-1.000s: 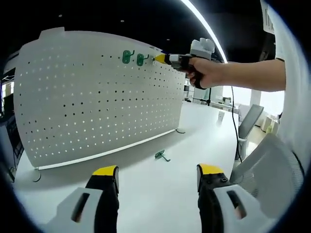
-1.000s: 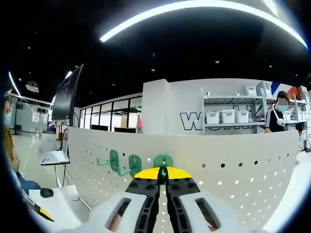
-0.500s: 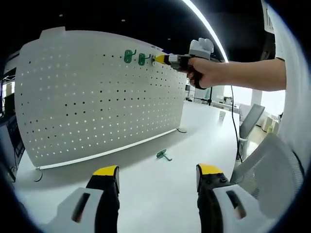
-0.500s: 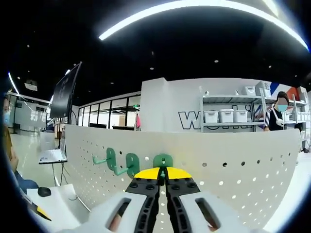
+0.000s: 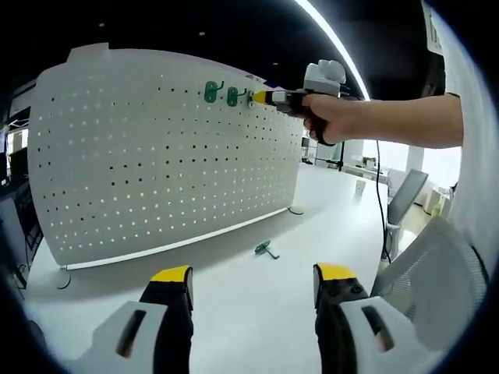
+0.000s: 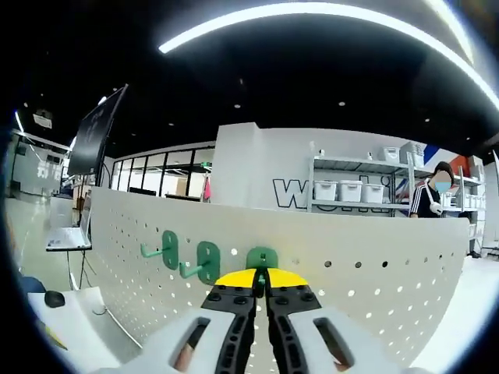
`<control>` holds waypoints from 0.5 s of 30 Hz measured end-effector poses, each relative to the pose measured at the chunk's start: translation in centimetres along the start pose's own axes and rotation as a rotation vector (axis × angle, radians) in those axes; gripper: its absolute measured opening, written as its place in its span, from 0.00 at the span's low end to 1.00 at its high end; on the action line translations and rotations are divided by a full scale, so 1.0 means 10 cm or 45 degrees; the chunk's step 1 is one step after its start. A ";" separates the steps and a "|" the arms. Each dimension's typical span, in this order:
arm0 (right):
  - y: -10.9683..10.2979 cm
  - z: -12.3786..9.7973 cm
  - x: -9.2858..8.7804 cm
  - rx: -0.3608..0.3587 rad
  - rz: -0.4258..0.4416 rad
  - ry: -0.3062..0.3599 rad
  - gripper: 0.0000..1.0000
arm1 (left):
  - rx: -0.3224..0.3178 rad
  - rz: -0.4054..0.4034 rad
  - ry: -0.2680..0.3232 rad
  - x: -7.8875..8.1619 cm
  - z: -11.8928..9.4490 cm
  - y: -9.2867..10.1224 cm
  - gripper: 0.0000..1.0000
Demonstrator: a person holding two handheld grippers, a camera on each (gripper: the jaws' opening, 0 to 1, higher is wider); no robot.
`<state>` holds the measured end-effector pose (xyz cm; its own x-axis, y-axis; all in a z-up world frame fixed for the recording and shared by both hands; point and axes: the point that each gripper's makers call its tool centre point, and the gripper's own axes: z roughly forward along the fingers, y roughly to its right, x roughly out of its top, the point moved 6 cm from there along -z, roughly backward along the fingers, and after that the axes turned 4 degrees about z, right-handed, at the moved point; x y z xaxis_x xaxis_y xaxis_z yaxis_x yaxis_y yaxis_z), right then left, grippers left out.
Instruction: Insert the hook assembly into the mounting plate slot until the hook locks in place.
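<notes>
Green hook (image 6: 262, 259) sits pinched in the closed right hand-held gripper (image 6: 261, 274) against the white pegboard (image 6: 374, 273), while the left hand-held gripper (image 5: 251, 274) hangs wide open over the counter (image 5: 257, 304).

The white perforated metal mounting plate (image 5: 156, 148) stands upright on the white tabletop (image 5: 257, 304), rows of small round holes across its face. Near its top edge, two green plastic hooks (image 6: 187, 255) already sit in the plate side by side, their arms pointing out from the face. Just beside them, a third green plastic hook (image 6: 262, 259) is pressed flat against the plate, and my right gripper (image 6: 261, 277) has its jaws closed tight on it. A fourth green hook (image 5: 265, 249) lies loose on the tabletop, well below the others and just in front of the plate's lower edge.
</notes>
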<state>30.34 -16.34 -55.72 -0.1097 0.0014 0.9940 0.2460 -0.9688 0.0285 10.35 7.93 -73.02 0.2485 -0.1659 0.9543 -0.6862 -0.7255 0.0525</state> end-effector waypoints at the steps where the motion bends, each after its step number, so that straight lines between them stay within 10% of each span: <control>1: 0.00 0.00 0.00 -0.007 0.001 0.000 0.01 | 0.000 0.000 0.001 0.00 0.00 0.00 0.64; 15: -0.05 0.01 -0.03 -0.140 0.018 0.021 0.01 | 0.024 -0.003 0.016 0.02 -0.01 -0.02 0.65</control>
<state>30.33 -15.87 -56.06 -0.1227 -0.0157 0.9923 0.1403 -0.9901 0.0016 10.48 8.07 -72.86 0.2413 -0.1560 0.9578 -0.6727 -0.7383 0.0493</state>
